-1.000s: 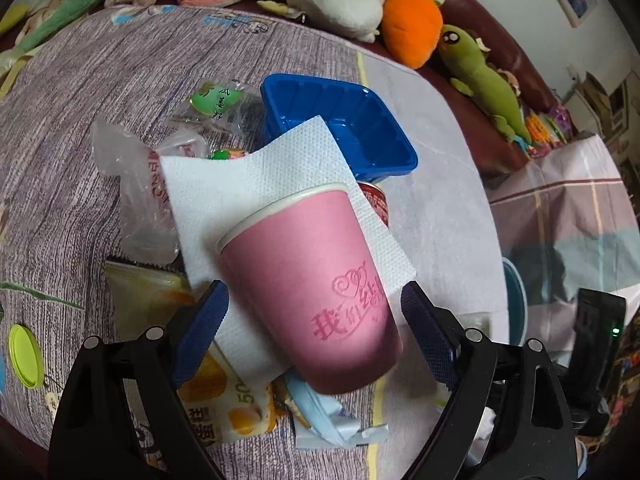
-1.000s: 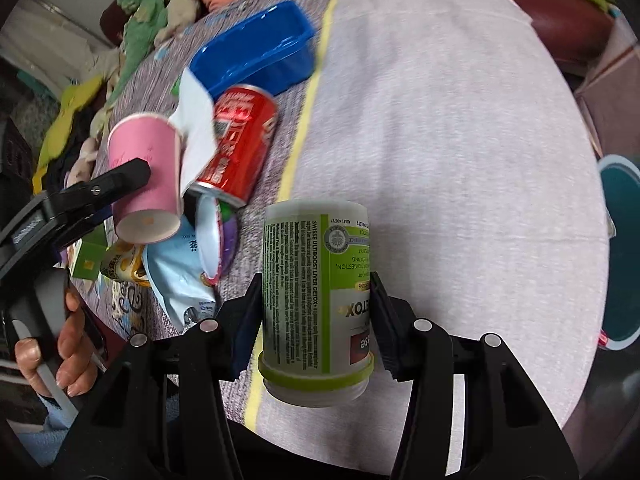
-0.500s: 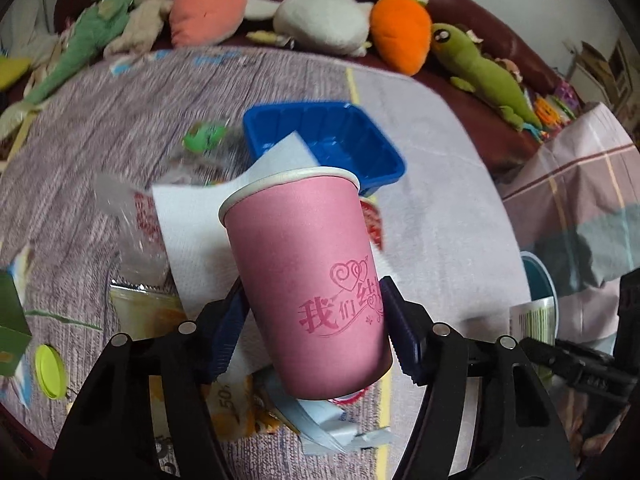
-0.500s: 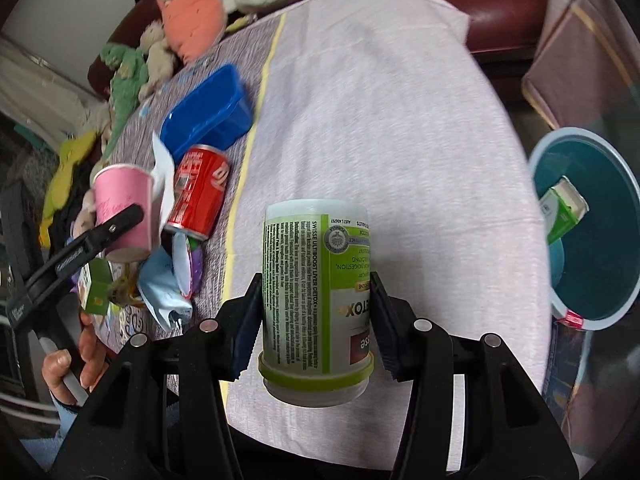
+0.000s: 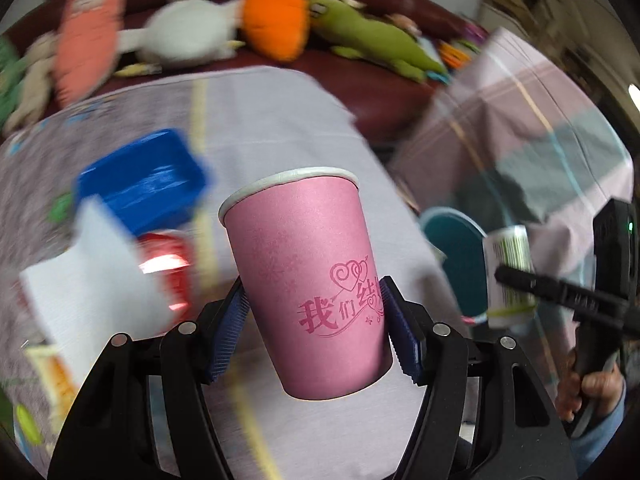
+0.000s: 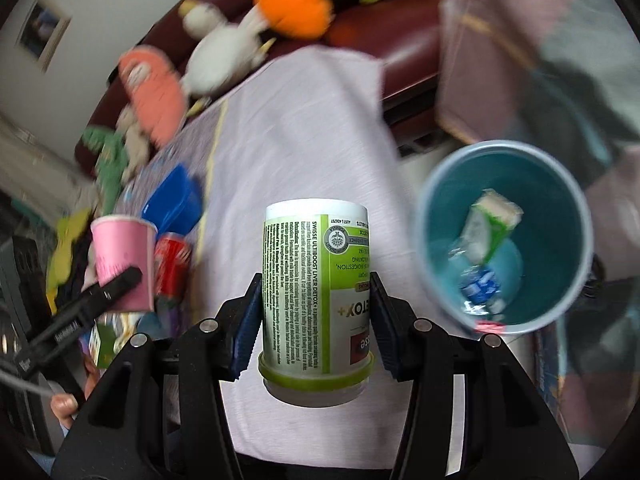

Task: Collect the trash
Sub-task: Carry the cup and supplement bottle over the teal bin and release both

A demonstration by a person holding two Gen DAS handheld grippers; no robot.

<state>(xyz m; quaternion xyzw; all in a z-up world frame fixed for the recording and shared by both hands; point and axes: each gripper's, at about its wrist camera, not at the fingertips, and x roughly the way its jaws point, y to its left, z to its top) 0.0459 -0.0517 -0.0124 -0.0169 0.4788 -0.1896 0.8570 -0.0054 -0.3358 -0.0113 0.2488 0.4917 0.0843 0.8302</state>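
Observation:
My left gripper (image 5: pixel 314 332) is shut on a pink paper cup (image 5: pixel 308 272) with red writing, lifted above the table. My right gripper (image 6: pixel 316 320) is shut on a white and green supplement bottle (image 6: pixel 316 292), held upside down near the table's right edge. That bottle (image 5: pixel 510 268) also shows at the right of the left wrist view, and the pink cup (image 6: pixel 122 260) at the left of the right wrist view. A teal bin (image 6: pixel 560 200) stands to the right, below the table edge, with a green carton (image 6: pixel 490 228) and wrappers inside.
On the cloth-covered table (image 5: pixel 280 120) lie a blue plastic tray (image 5: pixel 140 184), a red can (image 5: pixel 168 264), a white napkin (image 5: pixel 84 300) and snack wrappers. Plush toys (image 5: pixel 276 28) line the dark red sofa (image 5: pixel 372 88) behind. A person's hand (image 5: pixel 588 388) holds the right gripper.
My left gripper closed on the pink cup and lifted it off the napkin, swinging right. My right gripper carried the bottle right, so the teal bin now fills the right side.

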